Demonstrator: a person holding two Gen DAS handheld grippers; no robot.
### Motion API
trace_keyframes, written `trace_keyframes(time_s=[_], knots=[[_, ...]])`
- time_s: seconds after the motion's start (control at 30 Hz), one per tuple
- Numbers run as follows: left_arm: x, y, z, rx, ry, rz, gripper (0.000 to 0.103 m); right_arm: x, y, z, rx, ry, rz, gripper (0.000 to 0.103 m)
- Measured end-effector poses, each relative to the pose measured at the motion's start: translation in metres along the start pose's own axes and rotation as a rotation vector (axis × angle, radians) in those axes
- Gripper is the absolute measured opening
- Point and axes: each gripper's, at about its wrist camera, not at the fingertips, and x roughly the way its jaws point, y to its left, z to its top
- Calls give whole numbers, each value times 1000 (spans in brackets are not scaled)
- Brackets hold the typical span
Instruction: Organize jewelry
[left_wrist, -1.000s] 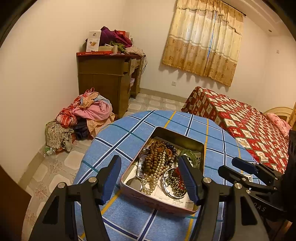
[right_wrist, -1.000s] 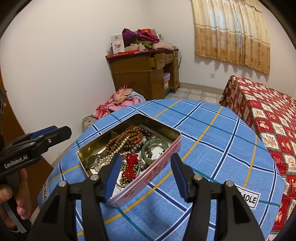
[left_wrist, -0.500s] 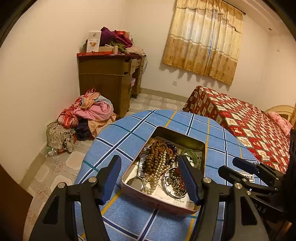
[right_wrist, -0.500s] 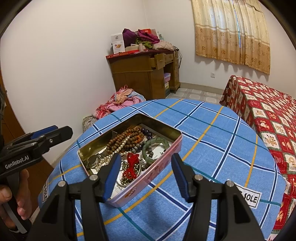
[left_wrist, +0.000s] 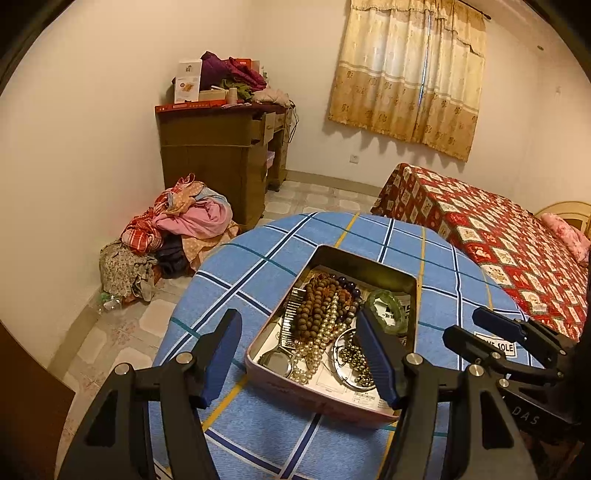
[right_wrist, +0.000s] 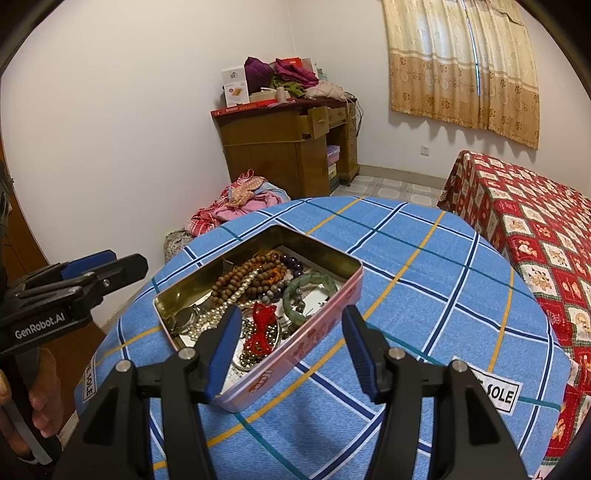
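1. Left wrist view: the left gripper hangs above the near part of a round table covered in a blue checked cloth. Its blue-padded jaws stand wide apart with nothing between them; they have just opened a little further.
2. An open pink tin sits on the cloth, partly framed by the jaws. The right finger overlaps the tin's interior in the picture; contact cannot be confirmed.
3. Contents of the tin: a brown bead strand, a pearl strand running toward the near side, a green bangle at the far right, dark beads on a small metal dish, and a small round mirror at the near left.
4. The right gripper shows at the right edge, over the table, apart from the tin.
5. Beyond the table: a clothes pile on the floor, a wooden desk, a curtain, a bed with a red cover.
6. Right wrist view: the right gripper hovers over the tin's near right corner, jaws parted and empty.
7. In the tin, a red bead cluster lies near the left finger; the green bangle lies further right.
8. The left gripper enters from the left, held by a hand.
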Motion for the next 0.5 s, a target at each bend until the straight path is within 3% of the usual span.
trace_keyframes(time_s=[0.27, 0.5], knots=[[0, 2, 0, -6, -5, 27, 74, 0, -1, -2, -1, 0, 3, 60], [-2, -2, 0, 22, -25, 31, 75, -1, -3, -4, 6, 1, 1, 60]])
